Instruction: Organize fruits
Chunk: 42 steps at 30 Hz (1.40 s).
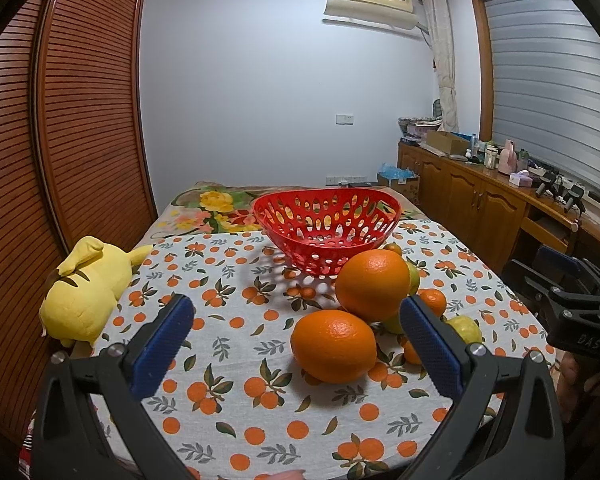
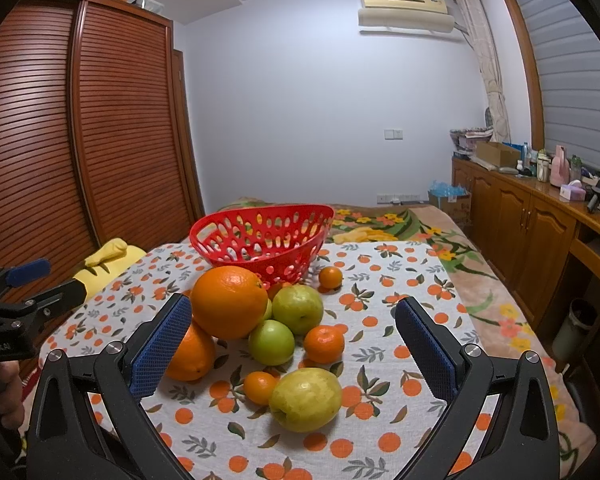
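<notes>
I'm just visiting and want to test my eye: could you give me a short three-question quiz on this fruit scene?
1. True or false: the red basket already holds fruit.
2. How many big oranges lie on the cloth?
3. The left gripper and right gripper are: A) both open, B) both shut, C) one holding fruit.

Key:
1. False; it looks empty.
2. Two: the near orange and the far orange.
3. A.

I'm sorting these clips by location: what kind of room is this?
Most likely a bedroom in a home. The fruit and red basket sit on a cloth spread over what looks like a bed with a floral blanket, beside a louvered wardrobe, with a wall air conditioner above.
</notes>
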{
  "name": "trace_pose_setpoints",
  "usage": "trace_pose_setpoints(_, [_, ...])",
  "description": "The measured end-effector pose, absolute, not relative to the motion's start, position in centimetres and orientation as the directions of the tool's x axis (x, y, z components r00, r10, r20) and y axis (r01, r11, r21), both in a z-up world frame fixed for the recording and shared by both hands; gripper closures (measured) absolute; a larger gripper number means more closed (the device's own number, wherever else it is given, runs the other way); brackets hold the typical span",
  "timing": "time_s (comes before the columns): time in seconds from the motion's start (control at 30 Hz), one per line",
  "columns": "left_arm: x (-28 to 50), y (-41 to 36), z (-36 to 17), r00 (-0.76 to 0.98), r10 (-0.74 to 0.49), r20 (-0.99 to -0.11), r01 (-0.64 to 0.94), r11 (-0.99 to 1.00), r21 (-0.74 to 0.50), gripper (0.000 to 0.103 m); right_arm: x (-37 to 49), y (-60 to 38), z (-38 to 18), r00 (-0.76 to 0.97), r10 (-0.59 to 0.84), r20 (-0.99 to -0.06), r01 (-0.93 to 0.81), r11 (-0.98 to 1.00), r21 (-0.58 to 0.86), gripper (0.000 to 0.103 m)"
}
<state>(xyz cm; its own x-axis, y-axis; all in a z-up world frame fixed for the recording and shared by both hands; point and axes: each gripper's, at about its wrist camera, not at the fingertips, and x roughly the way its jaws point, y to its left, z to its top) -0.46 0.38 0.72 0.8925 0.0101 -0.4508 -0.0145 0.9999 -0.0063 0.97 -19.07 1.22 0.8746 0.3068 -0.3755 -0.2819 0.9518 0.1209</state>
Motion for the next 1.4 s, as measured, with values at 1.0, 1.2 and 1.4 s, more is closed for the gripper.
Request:
trace_pose_setpoints(1.0, [-0.4, 0.6, 0.2, 0.885, 0.01, -0.466, -0.02, 1.0, -0.016, 0.0, 1.1, -18.6, 1.1, 0.865, 0.32, -0.387, -0.291, 0.948, 0.132, 0.0])
trace_pose_setpoints(1.2, [0.9, 2.0, -1.5, 0.865, 0.006, -0.502, -0.022, 0.999, -0.026, 0.0, 2.2, -18.1, 0.8, 0.853, 0.339, -0.396, -0.313, 0.941, 0.132, 0.0])
trace_pose_setpoints(1.4, [2.8, 3.2, -2.9, 0.845, -0.01, -0.534, -0.003, 1.0, -0.024, 0.0, 4.4, -17.1, 0.0, 0.826, 0.37, -0.426, -0.349, 0.928, 0.129, 0.0])
